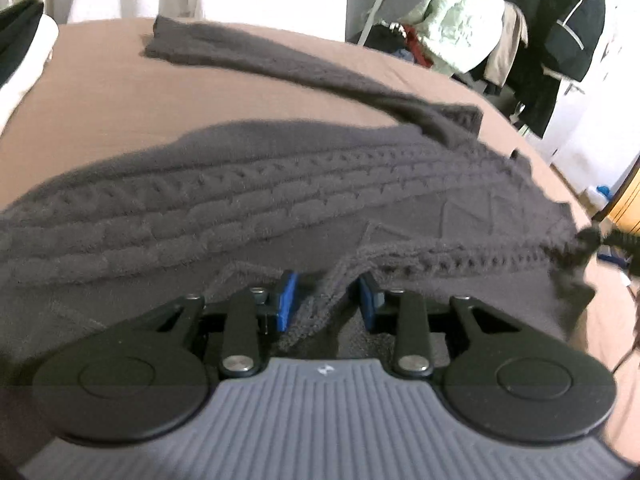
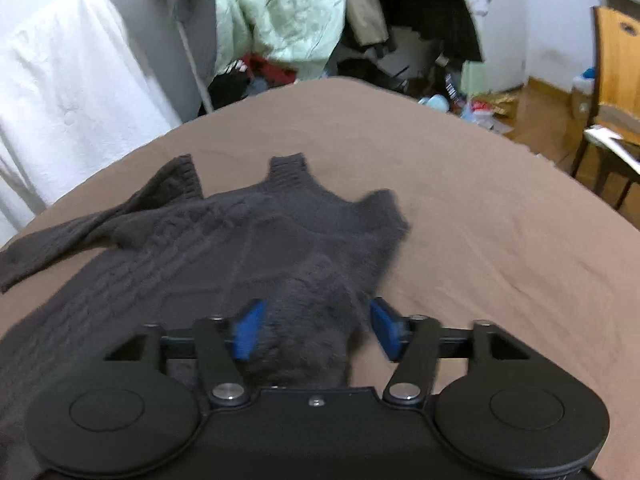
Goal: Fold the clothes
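Observation:
A dark grey cable-knit sweater lies spread on a brown bedsheet, with one sleeve stretched toward the far left. My left gripper is at its near edge. The blue pads stand apart, and a bunched knit edge hangs loosely between them. In the right wrist view the sweater shows its ribbed collar at the far end. My right gripper straddles a folded-in sleeve. Its pads are wide apart and do not pinch the cloth.
The bedsheet stretches bare to the right of the sweater. Beyond the bed hang a rack of clothes and a white cloth. A wooden chair and floor clutter are at the right. A black-and-white item lies on the bed's far left.

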`<state>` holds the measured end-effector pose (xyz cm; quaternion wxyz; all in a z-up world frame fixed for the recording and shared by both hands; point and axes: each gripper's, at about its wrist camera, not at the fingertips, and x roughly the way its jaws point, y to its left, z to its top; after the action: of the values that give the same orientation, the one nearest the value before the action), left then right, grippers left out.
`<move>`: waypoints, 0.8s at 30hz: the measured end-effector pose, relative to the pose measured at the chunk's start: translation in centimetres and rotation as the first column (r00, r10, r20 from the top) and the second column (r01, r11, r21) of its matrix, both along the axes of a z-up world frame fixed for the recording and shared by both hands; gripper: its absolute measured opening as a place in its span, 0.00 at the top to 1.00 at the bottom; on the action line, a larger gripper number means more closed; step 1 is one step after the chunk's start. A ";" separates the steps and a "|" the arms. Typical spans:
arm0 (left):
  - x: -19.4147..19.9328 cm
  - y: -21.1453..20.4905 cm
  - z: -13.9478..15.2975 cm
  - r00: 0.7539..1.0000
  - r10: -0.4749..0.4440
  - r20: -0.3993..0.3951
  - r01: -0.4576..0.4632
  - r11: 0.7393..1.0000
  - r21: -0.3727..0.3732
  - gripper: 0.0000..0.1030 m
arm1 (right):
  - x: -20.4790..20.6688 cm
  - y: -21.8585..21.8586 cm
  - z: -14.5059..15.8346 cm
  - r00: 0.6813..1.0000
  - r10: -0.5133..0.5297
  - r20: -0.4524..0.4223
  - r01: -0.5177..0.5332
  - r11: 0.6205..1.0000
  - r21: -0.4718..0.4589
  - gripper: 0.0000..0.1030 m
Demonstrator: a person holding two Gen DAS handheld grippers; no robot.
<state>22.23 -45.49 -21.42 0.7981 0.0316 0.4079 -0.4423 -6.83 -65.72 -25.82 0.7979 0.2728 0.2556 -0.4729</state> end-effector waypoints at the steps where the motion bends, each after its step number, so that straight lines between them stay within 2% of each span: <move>1: -0.2 0.2 0.5 1.000 0.008 0.027 -0.009 1.000 0.007 0.62 | -1.2 0.8 -0.1 1.000 0.007 0.017 -0.007 1.000 -0.007 0.36; 3: -0.6 0.7 1.5 0.994 0.039 0.098 -0.042 0.999 0.032 0.56 | -3.3 2.3 -0.3 0.998 0.049 0.043 -0.048 0.999 -0.015 0.36; 5: -0.3 1.3 2.2 0.992 0.049 0.113 -0.054 0.998 0.038 0.54 | -4.8 4.0 -0.6 0.993 0.119 0.025 -0.118 0.992 -0.040 0.36; 7: 0.4 2.7 3.0 0.999 0.050 0.020 -0.050 0.999 -0.010 0.54 | -5.3 6.2 -0.7 0.978 0.207 -0.023 -0.208 0.976 -0.068 0.36; 8: 0.6 3.6 3.3 0.999 0.032 -0.042 -0.035 0.998 -0.056 0.54 | -5.2 7.2 -0.6 0.964 0.262 -0.033 -0.264 0.962 -0.067 0.36; 9: 0.5 4.4 3.6 0.997 0.009 -0.075 -0.016 0.996 -0.091 0.50 | -4.7 8.1 -0.6 0.945 0.324 -0.043 -0.326 0.944 -0.053 0.36; 10: 0.3 5.0 3.7 0.996 -0.006 -0.090 -0.003 0.995 -0.102 0.46 | -3.8 8.6 -0.6 0.926 0.372 -0.068 -0.375 0.926 -0.036 0.36; 11: -0.1 5.2 3.7 0.997 -0.006 -0.074 0.000 0.997 -0.074 0.40 | -2.8 9.0 -0.7 0.912 0.395 -0.106 -0.400 0.916 -0.031 0.36; 13: -0.5 5.3 2.9 0.998 -0.001 -0.062 0.001 1.000 -0.003 0.31 | -1.1 9.4 -1.1 0.896 0.408 -0.175 -0.420 0.907 -0.034 0.36; 15: -0.1 4.9 1.3 0.991 0.003 -0.134 0.007 0.997 0.071 0.29 | 0.2 9.4 -2.1 0.881 0.413 -0.229 -0.431 0.901 -0.035 0.36; 18: 0.5 4.3 -0.6 0.977 0.016 -0.213 0.016 0.989 0.149 0.29 | 1.1 9.0 -3.6 0.889 0.335 -0.312 -0.376 0.923 -0.082 0.36; 19: 0.6 4.1 -1.1 0.973 0.021 -0.229 0.017 0.986 0.163 0.29 | 1.2 8.8 -3.8 0.898 0.309 -0.315 -0.353 0.931 -0.095 0.36; 22: 0.4 3.7 -1.9 0.960 0.015 -0.278 0.030 0.987 0.159 0.22 | 0.6 8.2 -3.2 0.938 0.255 -0.236 -0.287 0.952 -0.110 0.36; 24: 0.0 3.4 -2.3 0.960 0.009 -0.281 0.038 0.986 0.162 0.19 | 0.2 8.3 -2.7 0.942 0.247 -0.228 -0.284 0.948 -0.144 0.36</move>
<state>22.21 -42.10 -23.67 0.7236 0.0379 0.5520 -0.4127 -6.67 -57.46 -28.53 0.8444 0.1142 0.3293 -0.4068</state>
